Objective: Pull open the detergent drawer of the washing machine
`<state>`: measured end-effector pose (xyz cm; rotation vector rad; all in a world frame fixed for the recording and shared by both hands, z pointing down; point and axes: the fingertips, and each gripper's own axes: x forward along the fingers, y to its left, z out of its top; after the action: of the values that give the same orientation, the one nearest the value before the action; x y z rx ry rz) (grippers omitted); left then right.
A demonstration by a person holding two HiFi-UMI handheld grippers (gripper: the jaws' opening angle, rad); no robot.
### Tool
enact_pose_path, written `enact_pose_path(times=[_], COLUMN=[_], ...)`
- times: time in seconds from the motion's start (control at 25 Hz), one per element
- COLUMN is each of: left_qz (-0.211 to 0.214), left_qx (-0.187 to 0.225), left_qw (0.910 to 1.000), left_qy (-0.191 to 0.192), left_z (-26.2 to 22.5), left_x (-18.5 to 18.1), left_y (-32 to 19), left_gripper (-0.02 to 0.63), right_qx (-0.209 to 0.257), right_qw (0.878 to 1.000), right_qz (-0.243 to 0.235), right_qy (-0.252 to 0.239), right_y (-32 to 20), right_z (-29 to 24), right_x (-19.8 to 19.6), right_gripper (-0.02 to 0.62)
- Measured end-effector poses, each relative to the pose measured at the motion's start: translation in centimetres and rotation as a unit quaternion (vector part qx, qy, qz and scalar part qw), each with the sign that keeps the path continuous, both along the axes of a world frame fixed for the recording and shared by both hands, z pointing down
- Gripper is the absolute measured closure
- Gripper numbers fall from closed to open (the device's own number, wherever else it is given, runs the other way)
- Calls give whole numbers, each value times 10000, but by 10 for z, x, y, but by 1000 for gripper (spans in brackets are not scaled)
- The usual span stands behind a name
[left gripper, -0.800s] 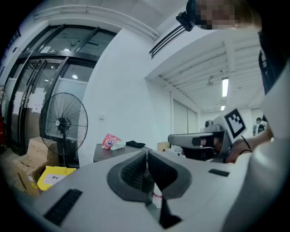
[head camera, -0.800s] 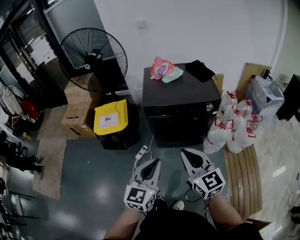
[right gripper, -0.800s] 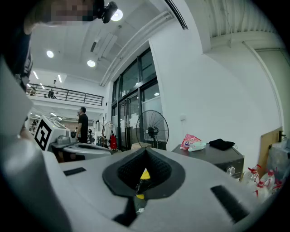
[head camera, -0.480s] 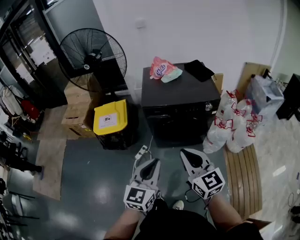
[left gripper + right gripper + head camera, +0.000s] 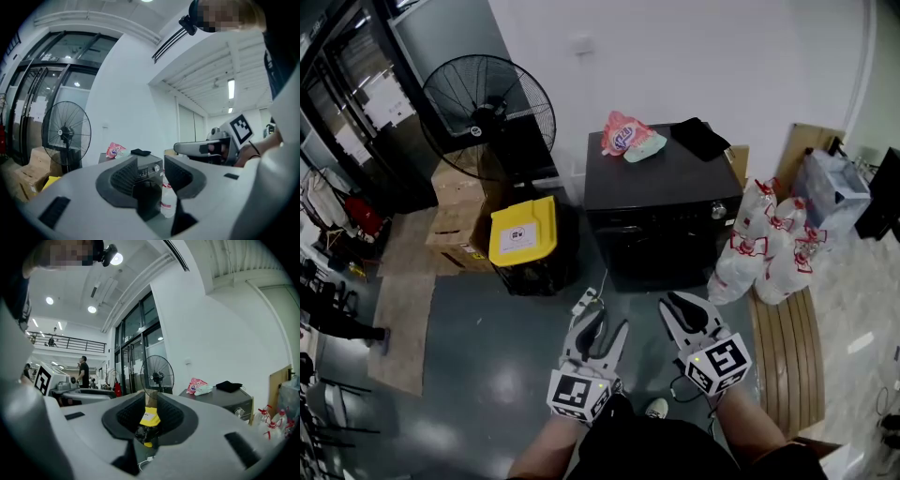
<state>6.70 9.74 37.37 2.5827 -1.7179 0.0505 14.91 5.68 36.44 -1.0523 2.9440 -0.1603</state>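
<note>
The black washing machine [image 5: 661,220] stands against the white wall, its control knob [image 5: 719,212] at the front right. Its front panel looks flush, and I cannot make out the drawer's edge. Both grippers hover level over the grey floor, well short of the machine. My left gripper [image 5: 598,323] is open with nothing between its fingers, and the machine [image 5: 149,169] shows through its gap [image 5: 150,161]. My right gripper [image 5: 682,305] is open only a narrow slit and is empty [image 5: 151,397].
A pink bag [image 5: 623,136] and a black cloth [image 5: 700,139] lie on the machine's top. A yellow-lidded bin [image 5: 522,230], cardboard boxes [image 5: 455,220] and a standing fan [image 5: 487,103] are to its left. Bagged plastic bottles [image 5: 769,253] and a wooden board [image 5: 783,361] are to its right. A power strip [image 5: 584,302] lies on the floor.
The left gripper's jaws have spread apart; they were nearly together before. Both hands stay in about the same place, and the right gripper looks unchanged.
</note>
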Motion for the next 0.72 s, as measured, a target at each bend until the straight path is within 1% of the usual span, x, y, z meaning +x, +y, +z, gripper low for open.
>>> enact_pose_path(times=[0.04, 0.08, 0.2, 0.28, 0.36, 0.48, 0.72], left_qz=[10, 13, -23, -3, 57, 53, 230], left_qx=[29, 44, 15, 32, 87, 86, 158], left_qw=[10000, 10000, 10000, 10000, 9999, 9999, 9996], left_qy=[-7, -15, -41, -55, -58, -59, -55], left_z=[1, 2, -3, -4, 0, -6, -6], left_x=[0, 1, -1, -4, -7, -13, -39], left_y=[1, 2, 4, 2, -1, -7, -23], left_gripper=[439, 420, 360, 342, 336, 331, 328], right_qx=[-32, -62, -89, -83, -107, -160, -224], right_qw=[10000, 9999, 9999, 9999, 9999, 9997, 9993], right_qz=[-18, -29, -46, -44, -19, 37, 164], right_qy=[-39, -74, -90, -81, -126, -203, -241], right_y=[0, 1, 2, -1, -5, -12, -30], right_z=[1, 2, 2, 0, 0, 3, 3], right_x=[0, 0, -3, -7, -9, -13, -37], right_gripper=[510, 493, 413, 364, 342, 319, 311])
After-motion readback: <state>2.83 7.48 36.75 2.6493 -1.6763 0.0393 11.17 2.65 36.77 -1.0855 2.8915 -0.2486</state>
